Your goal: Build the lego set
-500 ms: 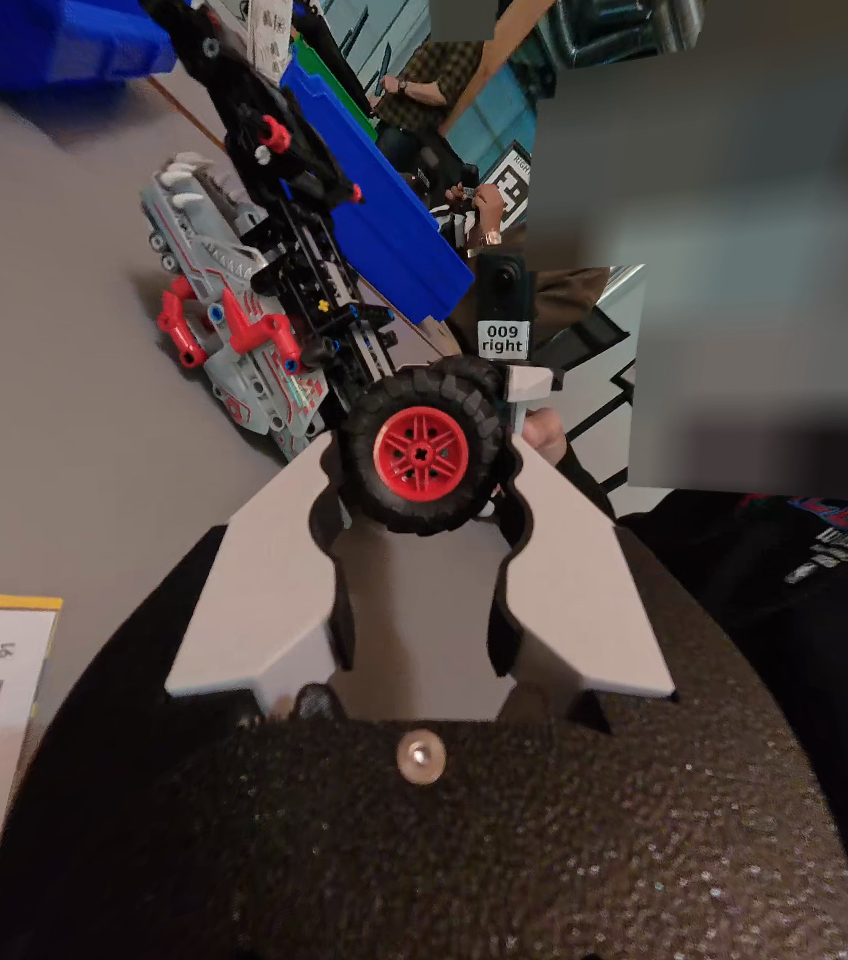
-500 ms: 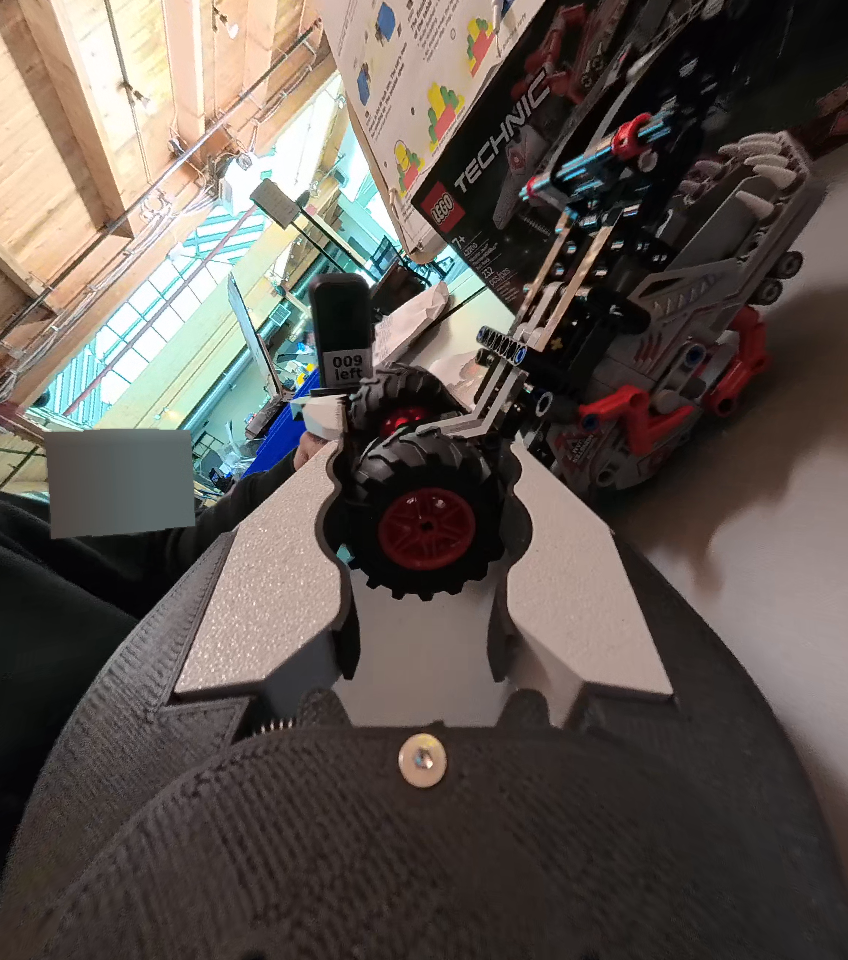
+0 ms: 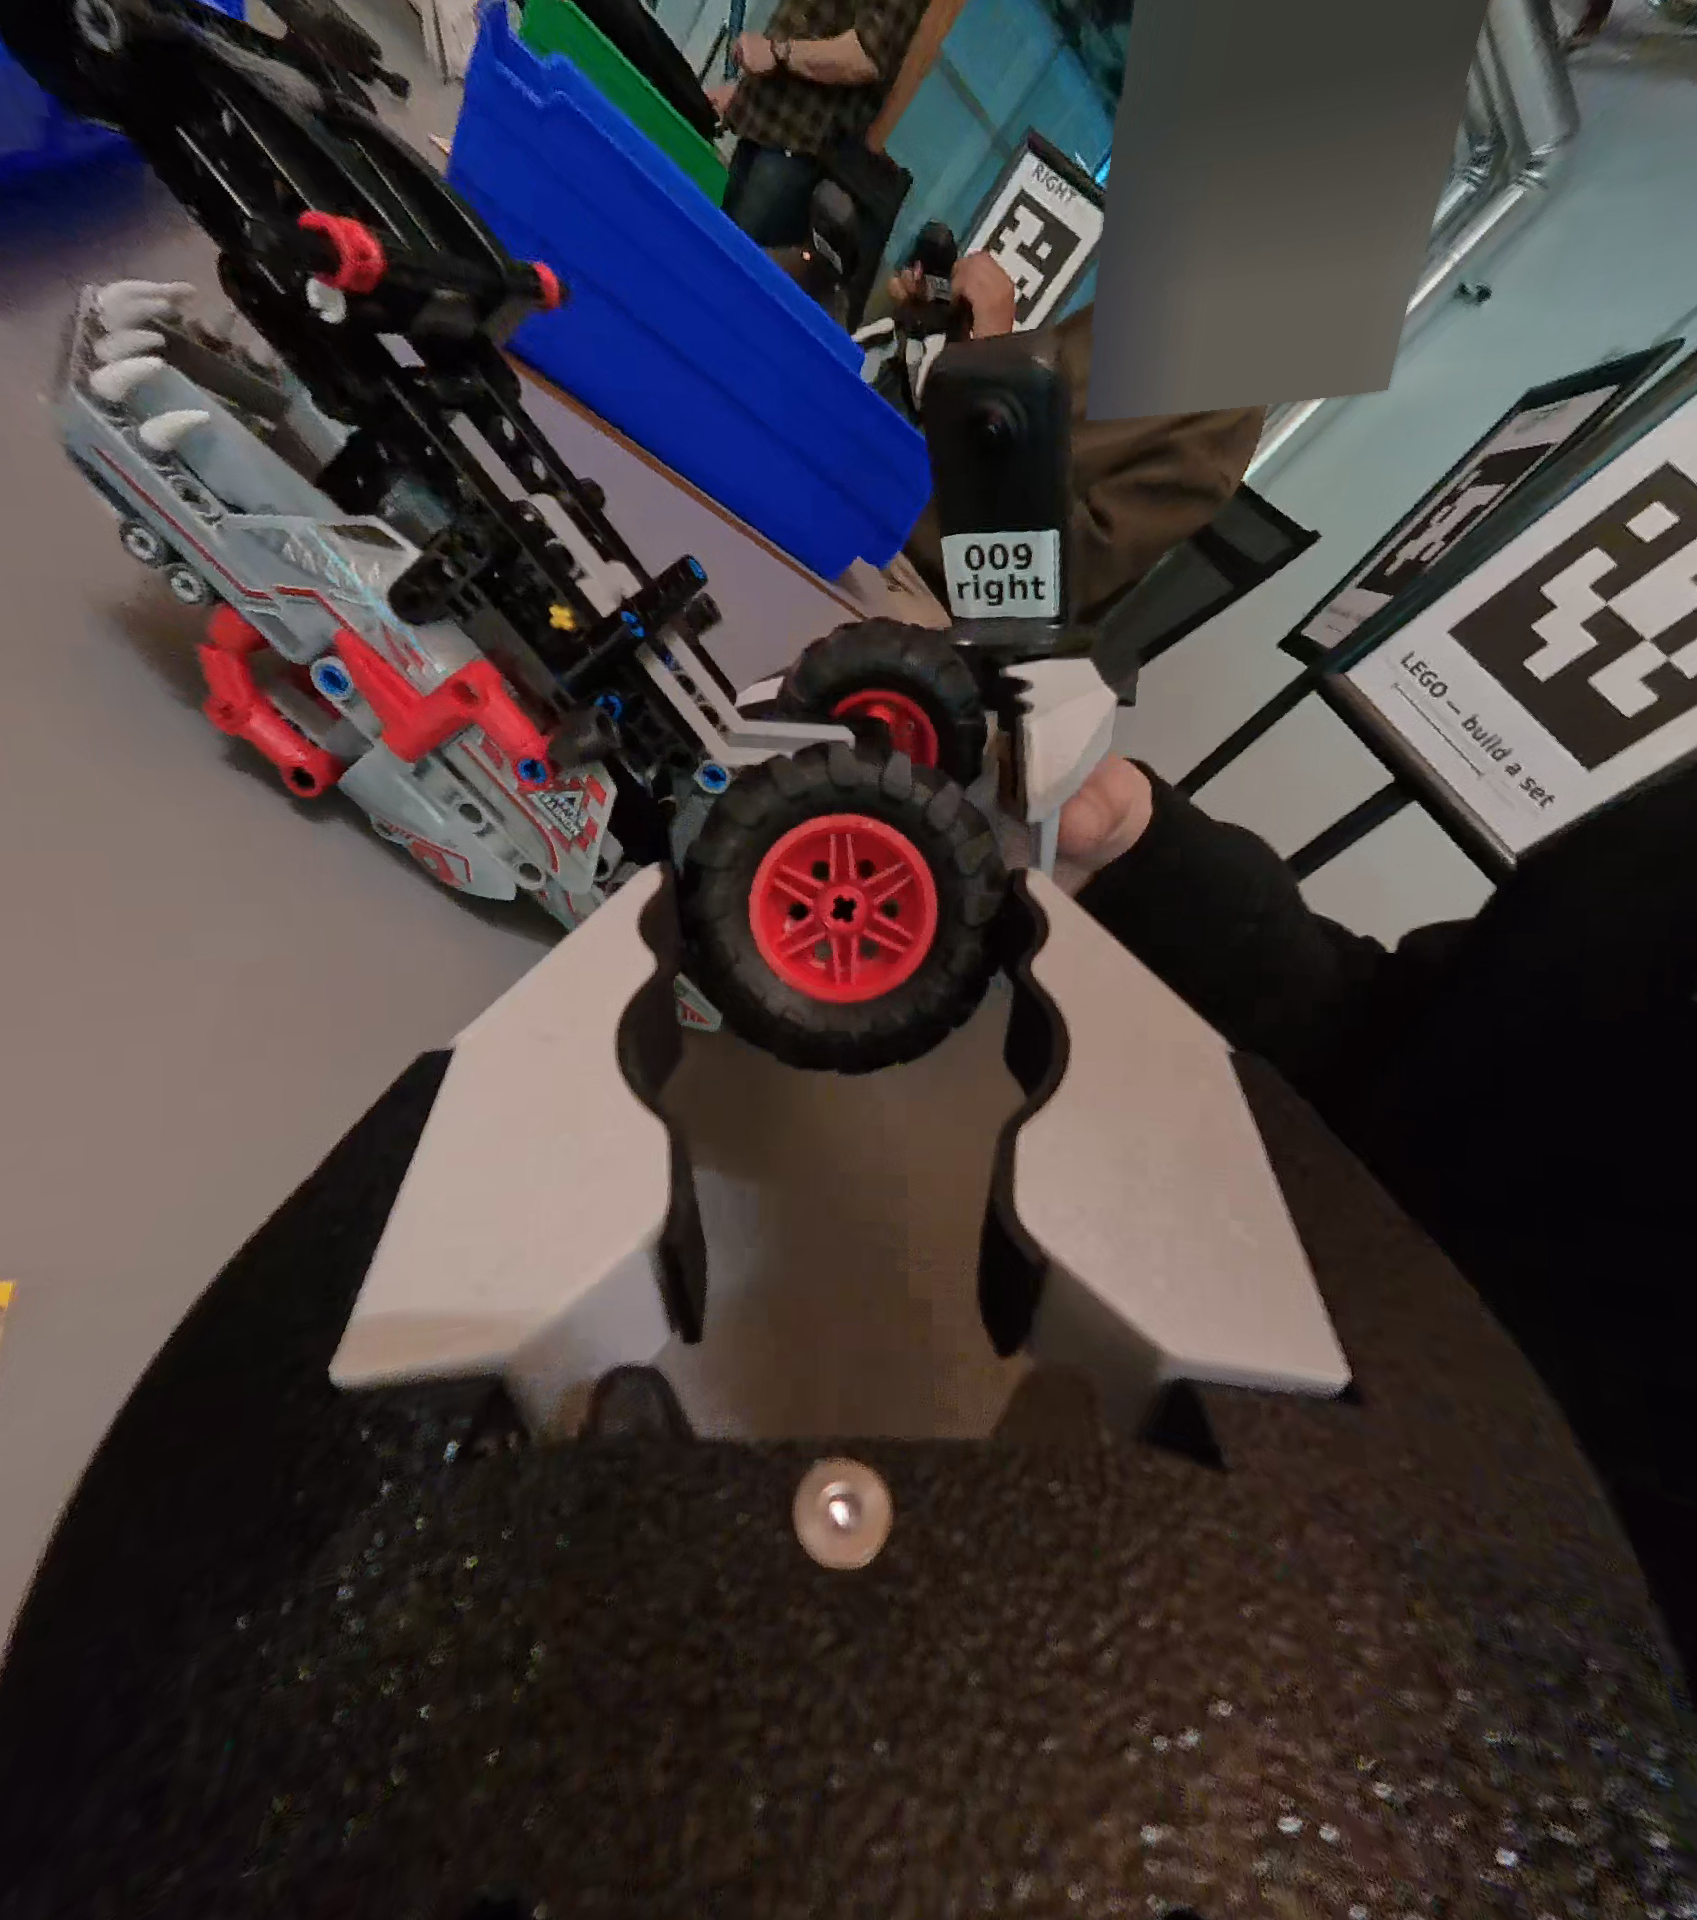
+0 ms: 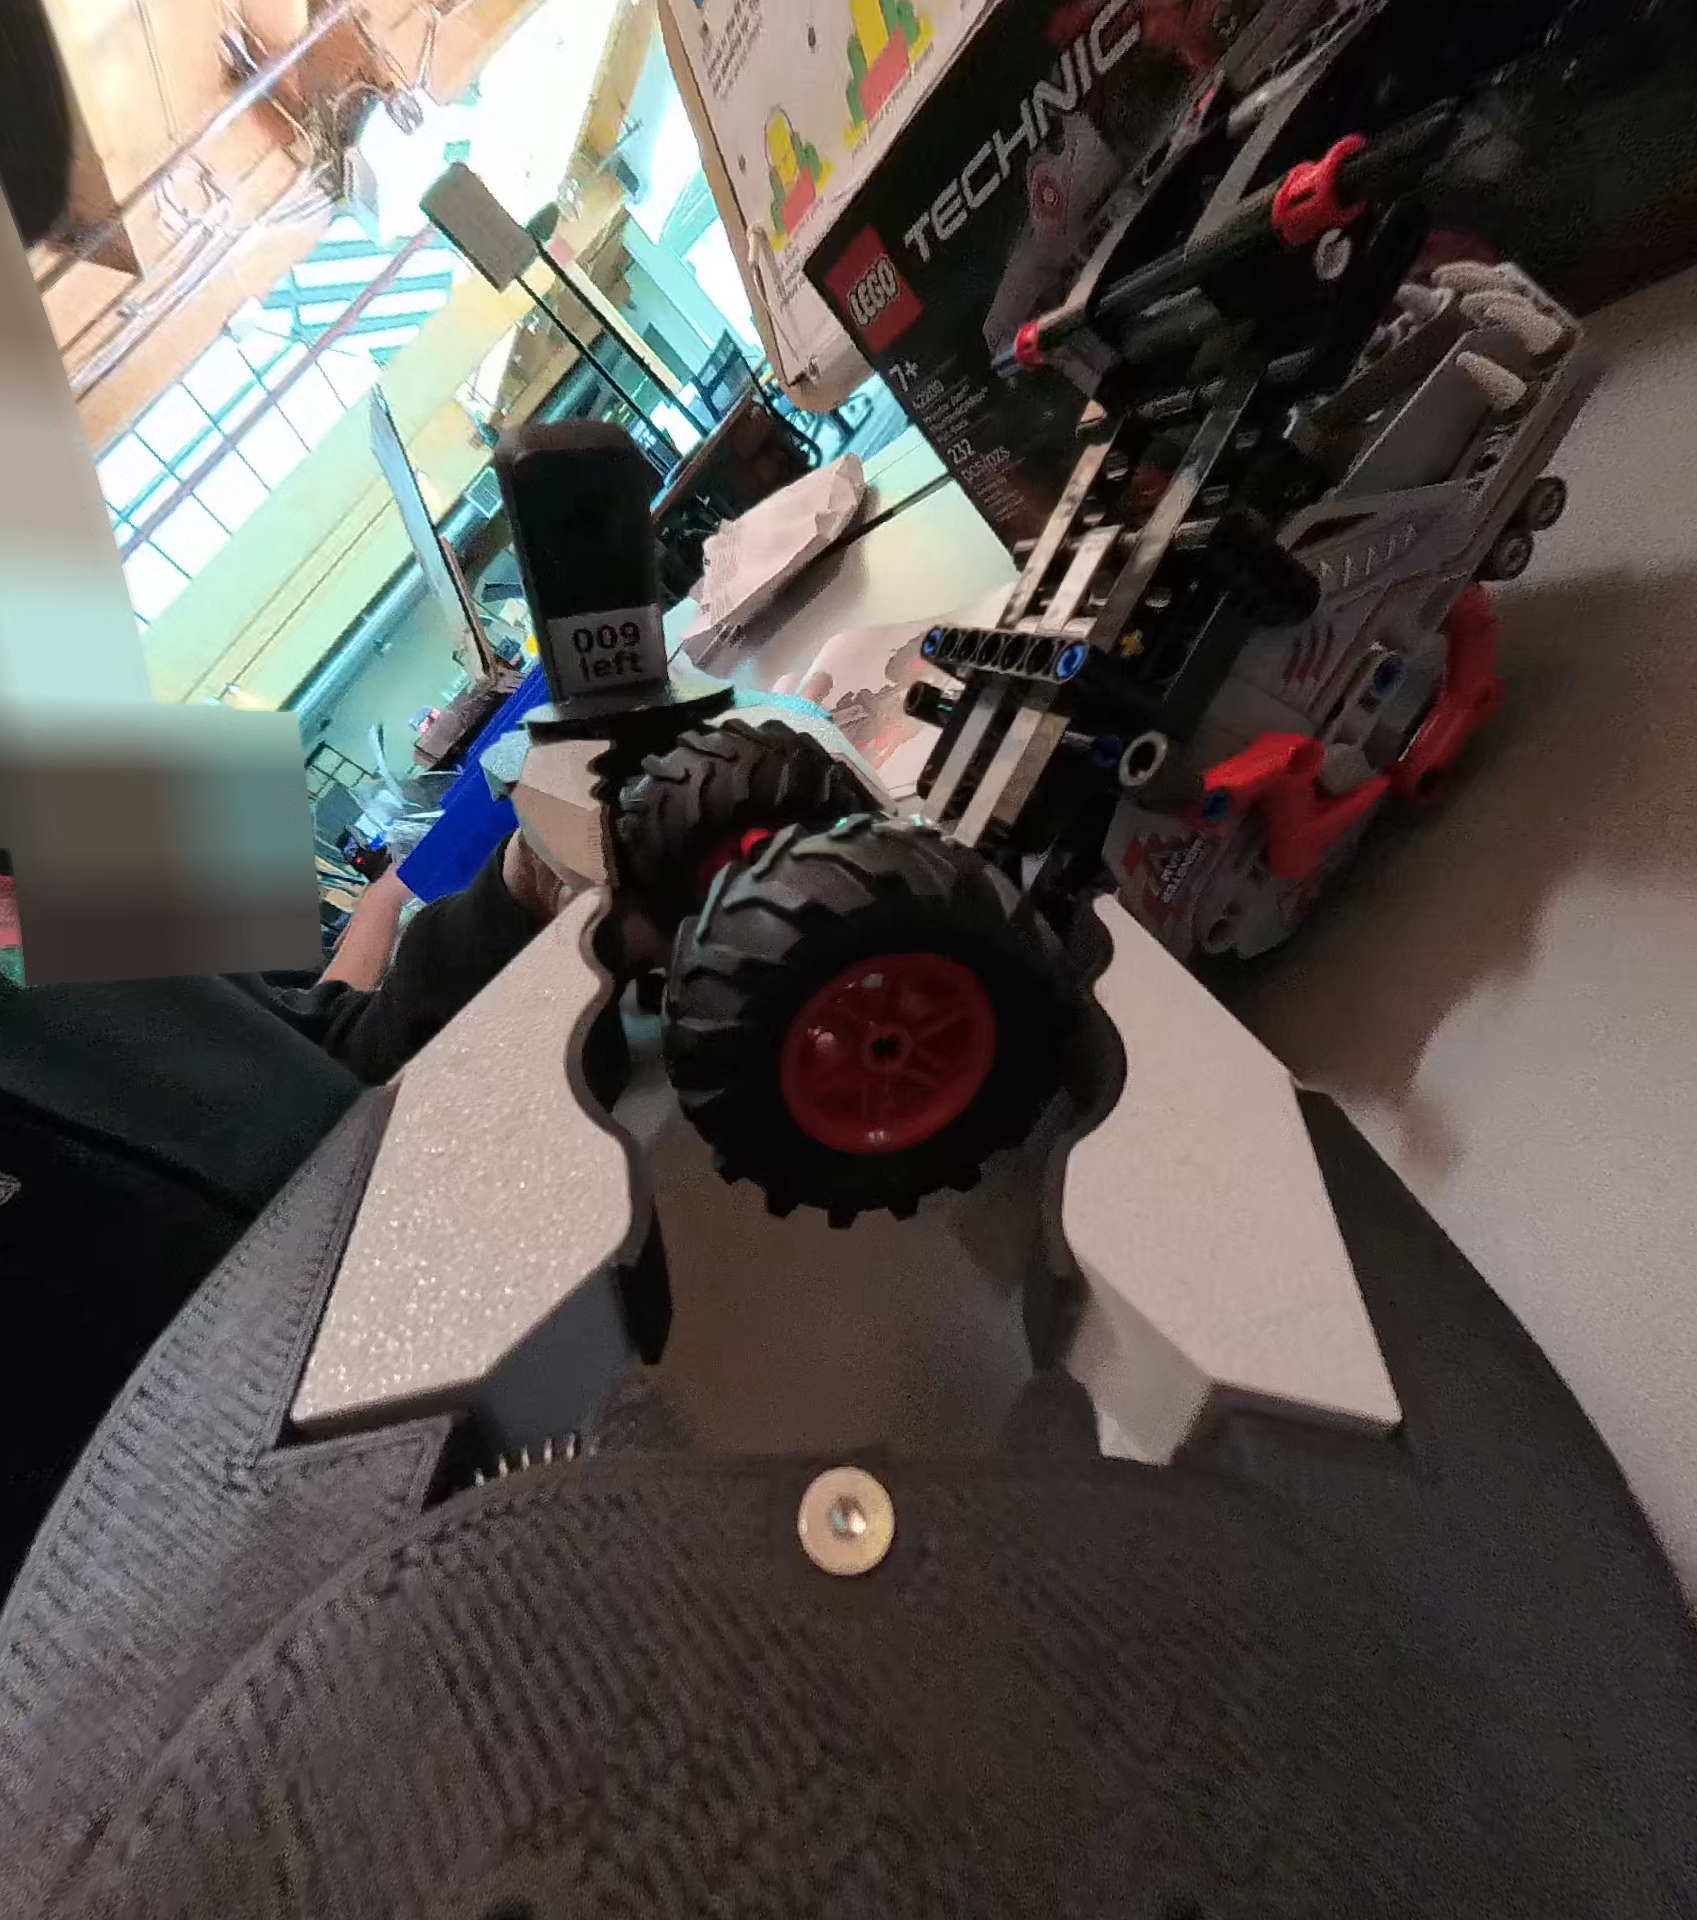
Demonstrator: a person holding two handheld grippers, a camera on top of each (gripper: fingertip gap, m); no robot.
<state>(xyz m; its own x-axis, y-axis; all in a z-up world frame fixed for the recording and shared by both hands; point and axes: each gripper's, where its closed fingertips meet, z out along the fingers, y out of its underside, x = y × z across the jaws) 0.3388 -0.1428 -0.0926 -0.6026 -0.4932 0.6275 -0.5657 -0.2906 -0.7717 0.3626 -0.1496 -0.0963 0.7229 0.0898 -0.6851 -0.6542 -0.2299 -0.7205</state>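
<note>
- The left claw (image 3: 839,935) is clamped on a black tyre with a red hub (image 3: 842,910), one wheel of the lego truck (image 3: 470,644).
- The right claw (image 4: 854,1029) grips the opposite wheel (image 4: 875,1049).
- The truck's rear end is lifted; its grey and red nose rests on the grey table (image 3: 44,831).
- The set's box (image 4: 979,208) stands behind it.
</note>
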